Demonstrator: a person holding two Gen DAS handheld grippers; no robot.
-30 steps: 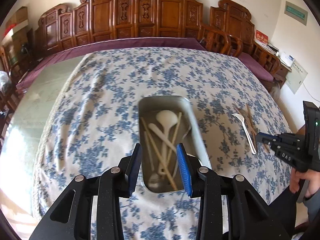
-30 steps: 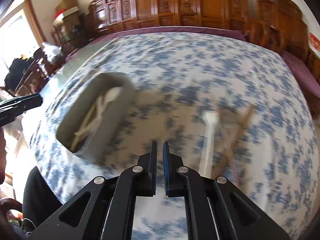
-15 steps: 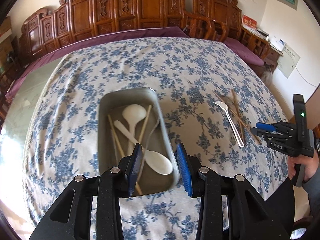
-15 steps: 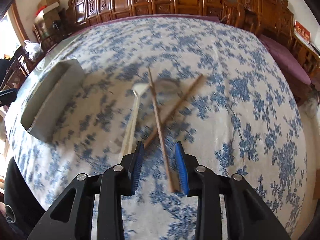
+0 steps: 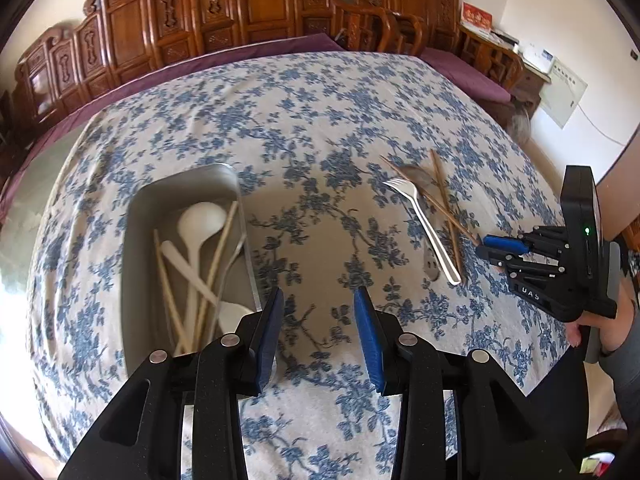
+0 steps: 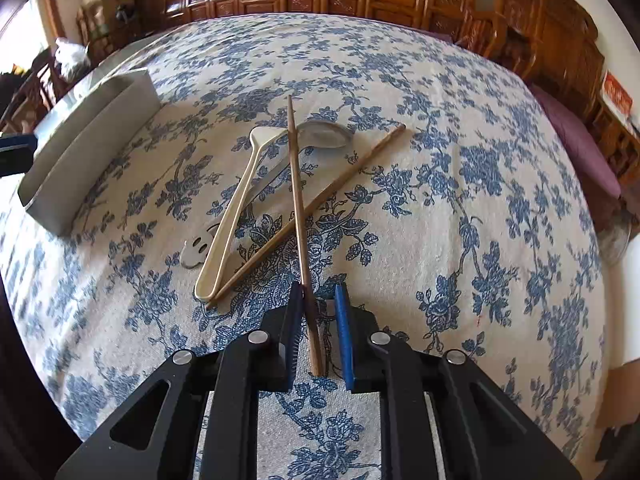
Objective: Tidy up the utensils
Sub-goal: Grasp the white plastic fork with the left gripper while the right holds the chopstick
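A metal tray (image 5: 136, 216) on the floral cloth holds white spoons (image 5: 200, 220) and pale chopsticks (image 5: 218, 252). My left gripper (image 5: 318, 296) hangs open over bare cloth just right of the tray, with nothing between its fingers. To the right lie a white fork (image 6: 236, 208), a metal spoon (image 6: 328, 134) and two crossed brown chopsticks. My right gripper (image 6: 319, 288) straddles the near end of one chopstick (image 6: 298, 200). Its jaws are closing, with a gap still showing at the right pad. The other chopstick (image 6: 340, 180) lies across it. The right gripper (image 5: 486, 246) also shows in the left wrist view.
Carved wooden chairs (image 5: 256, 4) line the far side of the table. The table's front edge runs close below both grippers. A person's hand (image 5: 592, 320) holds the right gripper at the right edge. Bare cloth lies between the tray (image 6: 92, 148) and the loose utensils.
My left gripper slid right, off the tray to the cloth beside it. My right gripper dropped to the chopstick's near end, opened, then narrowed around it.
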